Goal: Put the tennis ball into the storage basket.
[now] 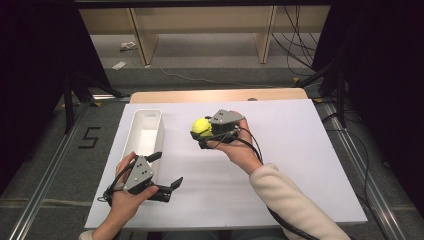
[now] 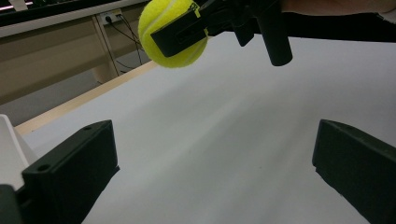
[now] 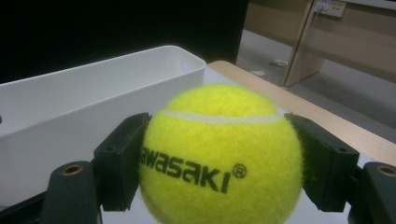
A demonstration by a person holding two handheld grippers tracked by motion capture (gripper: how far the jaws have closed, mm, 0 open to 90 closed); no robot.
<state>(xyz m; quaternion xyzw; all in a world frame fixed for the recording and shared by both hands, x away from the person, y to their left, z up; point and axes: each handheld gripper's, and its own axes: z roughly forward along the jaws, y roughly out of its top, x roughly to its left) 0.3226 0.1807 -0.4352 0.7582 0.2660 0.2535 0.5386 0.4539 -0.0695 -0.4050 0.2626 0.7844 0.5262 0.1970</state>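
Gripping the yellow tennis ball (image 1: 201, 126), your right gripper (image 1: 204, 134) has its two black jaws pressed against the ball's opposite sides; in the right gripper view the ball (image 3: 219, 154) sits squarely between them with its black brand lettering facing the camera. You hold the ball above the white board (image 1: 290, 165) near the middle of the table, clear of the surface, as the left gripper view shows it (image 2: 173, 32) hanging over the bare board with a gap below. Just to the ball's left stands the long white bin (image 1: 145, 131), open at the top, its near wall rising between the ball and the bin's inside; in the right gripper view that wall (image 3: 70, 112) runs close behind the ball. Your left gripper (image 1: 167, 172) rests low at the near end of the bin, its jaws spread wide apart with nothing between them, well apart from the ball. Its upper jaw lies just beside the bin's near corner. Beyond the board you can see the wooden table edge (image 1: 215, 95), and past that the floor with loose cables (image 1: 300, 45) and the legs of a wooden bench (image 1: 140, 40).
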